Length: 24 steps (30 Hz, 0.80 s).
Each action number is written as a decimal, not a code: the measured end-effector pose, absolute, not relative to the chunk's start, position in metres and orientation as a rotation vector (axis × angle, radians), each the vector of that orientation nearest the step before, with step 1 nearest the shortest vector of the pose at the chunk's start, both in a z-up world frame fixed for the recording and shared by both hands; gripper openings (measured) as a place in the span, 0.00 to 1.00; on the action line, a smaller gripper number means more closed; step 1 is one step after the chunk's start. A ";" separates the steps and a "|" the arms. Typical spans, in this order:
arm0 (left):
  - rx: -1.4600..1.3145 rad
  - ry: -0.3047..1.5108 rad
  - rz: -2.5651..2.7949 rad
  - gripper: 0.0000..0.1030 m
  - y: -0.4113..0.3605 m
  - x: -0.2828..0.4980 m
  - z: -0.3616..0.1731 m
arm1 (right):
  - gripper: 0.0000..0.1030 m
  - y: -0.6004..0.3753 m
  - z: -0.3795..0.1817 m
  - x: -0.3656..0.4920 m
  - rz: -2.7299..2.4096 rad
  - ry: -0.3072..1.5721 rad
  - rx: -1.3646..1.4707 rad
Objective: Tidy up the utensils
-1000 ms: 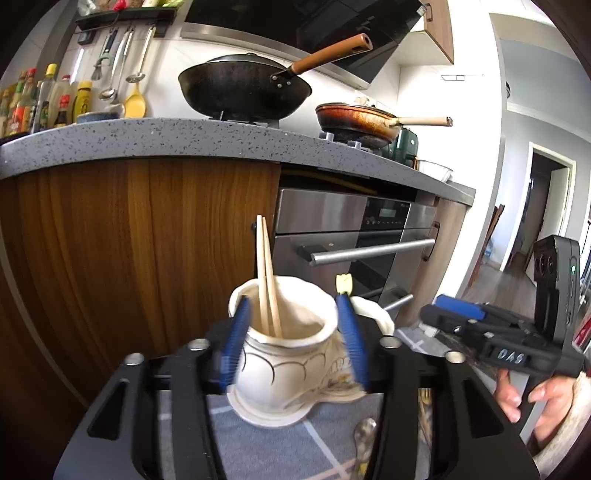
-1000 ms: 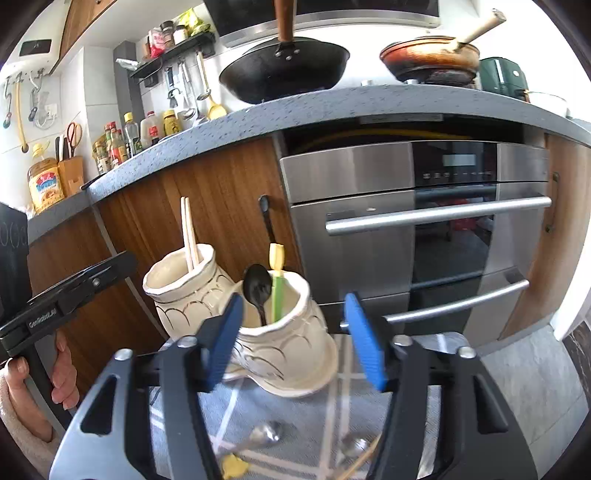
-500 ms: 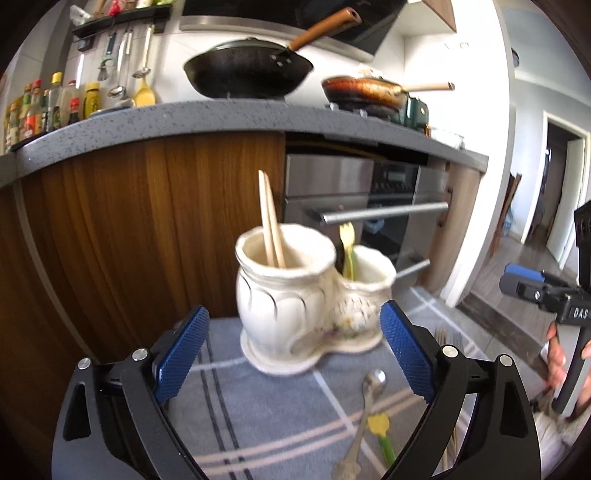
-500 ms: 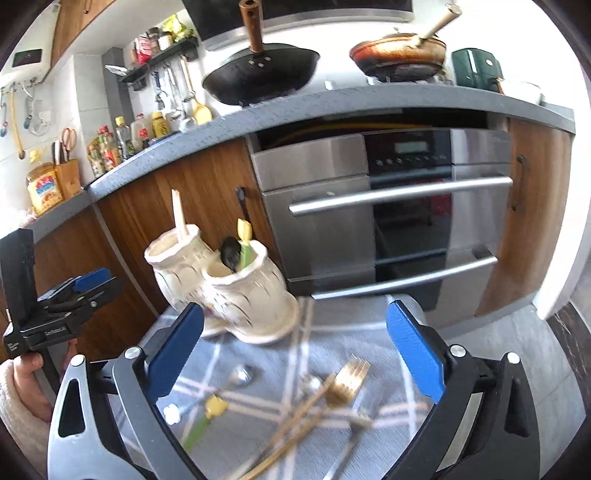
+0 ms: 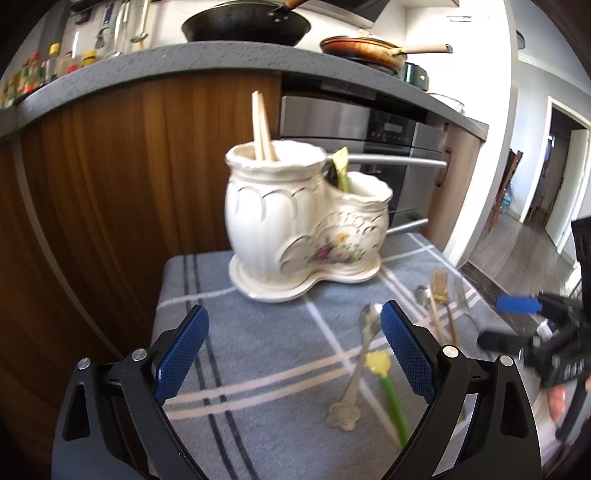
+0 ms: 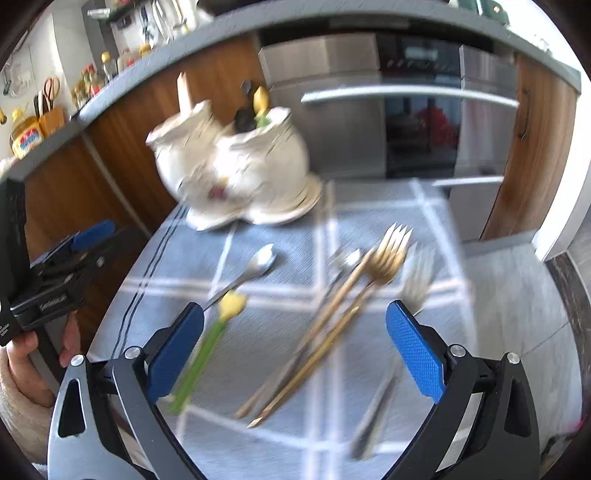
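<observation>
A white ceramic two-pot utensil holder [image 5: 303,225] stands at the back of a grey checked cloth [image 5: 258,350]. It holds wooden chopsticks [image 5: 260,127] in the tall pot and a green-handled utensil in the low pot. It also shows in the right wrist view [image 6: 236,162]. Loose on the cloth lie a silver spoon [image 6: 255,267], a green utensil with a yellow tip [image 6: 207,343], a gold fork [image 6: 388,254], a silver fork [image 6: 417,273] and gold chopsticks [image 6: 310,358]. My left gripper [image 5: 293,350] is open and empty. My right gripper [image 6: 295,349] is open above the loose utensils.
Wooden cabinet fronts [image 5: 129,177] and a steel oven [image 6: 417,110] stand behind the cloth. Pans [image 5: 247,24] sit on the grey counter above. The cloth's right edge drops to a tiled floor [image 6: 517,295].
Both grippers opened, let go of the holder and drew back from it. The right gripper tilted down over the loose utensils.
</observation>
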<state>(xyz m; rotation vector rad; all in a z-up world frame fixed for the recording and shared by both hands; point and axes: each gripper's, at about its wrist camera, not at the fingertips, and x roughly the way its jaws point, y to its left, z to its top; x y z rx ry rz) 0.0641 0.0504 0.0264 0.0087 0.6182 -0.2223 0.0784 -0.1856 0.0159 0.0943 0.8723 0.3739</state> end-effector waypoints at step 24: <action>-0.057 0.574 -0.219 0.91 0.086 0.050 0.006 | 0.32 -0.077 -0.032 0.060 0.330 1.025 -0.145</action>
